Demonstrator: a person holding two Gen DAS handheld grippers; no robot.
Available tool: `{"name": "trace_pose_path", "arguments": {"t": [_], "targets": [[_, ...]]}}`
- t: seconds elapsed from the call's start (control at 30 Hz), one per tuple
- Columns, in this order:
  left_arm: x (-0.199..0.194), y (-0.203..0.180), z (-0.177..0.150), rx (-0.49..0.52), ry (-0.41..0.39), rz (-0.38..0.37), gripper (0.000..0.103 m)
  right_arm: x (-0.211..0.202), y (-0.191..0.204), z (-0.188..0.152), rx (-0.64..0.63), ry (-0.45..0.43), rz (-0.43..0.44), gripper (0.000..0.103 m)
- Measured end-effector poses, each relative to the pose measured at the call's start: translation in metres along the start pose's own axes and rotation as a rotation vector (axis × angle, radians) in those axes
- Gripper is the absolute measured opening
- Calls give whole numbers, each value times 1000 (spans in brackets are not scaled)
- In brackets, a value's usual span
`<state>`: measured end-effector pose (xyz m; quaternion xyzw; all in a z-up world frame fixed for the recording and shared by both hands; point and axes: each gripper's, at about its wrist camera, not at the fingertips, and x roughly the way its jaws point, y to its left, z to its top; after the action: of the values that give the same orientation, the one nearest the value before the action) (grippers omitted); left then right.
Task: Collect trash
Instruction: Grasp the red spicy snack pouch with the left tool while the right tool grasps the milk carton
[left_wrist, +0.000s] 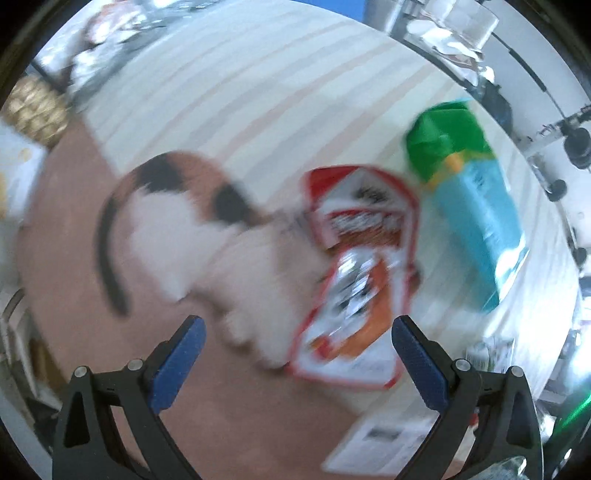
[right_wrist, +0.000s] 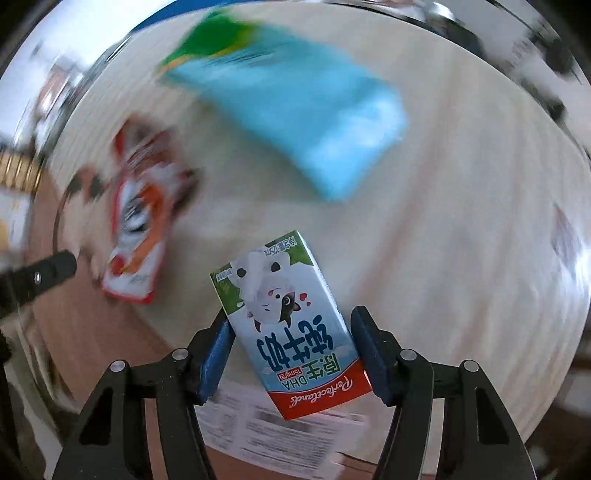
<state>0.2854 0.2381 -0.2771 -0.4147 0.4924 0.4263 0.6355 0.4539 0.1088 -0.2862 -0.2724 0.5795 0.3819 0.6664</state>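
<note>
glossy rectangular milk carton (right_wrist: 291, 332), crinkly foil wrapper (left_wrist: 354, 291)

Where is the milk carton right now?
In the right wrist view, the milk carton sits between the right tongs, low centre, right of the red snack wrapper.

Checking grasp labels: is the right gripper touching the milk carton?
Touching. In the right wrist view the right gripper has both blue pads against the milk carton's sides, with no gap visible at either pad.
</note>
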Motion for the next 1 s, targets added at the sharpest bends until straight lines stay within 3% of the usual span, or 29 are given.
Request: {"name": "trace_pose_path", "arguments": {"t": [0.13,0.17,0.2,0.3,0.43,0.5,0.53,0.77,1.0], "targets": [[28,-33,19,73,49,2,101,0,-42,6,128,-3,15,65],[34,-39,21,94,60,12,87,0,-49,8,150,-1,48,65],[38,-44,20,113,63,25,62,0,-50,9,155,5,58,65],[37,-56,13,165,31,73,61,1,-52,13,128,-18,-1,65],[23,-68,-3,211,-21,103,51,2,-58,15,139,-25,18,64],[14,-70,-7,233,-40,117,34,3,-60,13,137,-32,16,64],[10,-70,-9,244,-45,114,20,-2,-65,4,136,-34,8,64],[4,-62,-23,226,-23,48,11,-1,-58,-7,152,-45,22,64],[-24,-50,-31,229,-78,9,0,-3,-65,-11,152,-64,35,63]]}}
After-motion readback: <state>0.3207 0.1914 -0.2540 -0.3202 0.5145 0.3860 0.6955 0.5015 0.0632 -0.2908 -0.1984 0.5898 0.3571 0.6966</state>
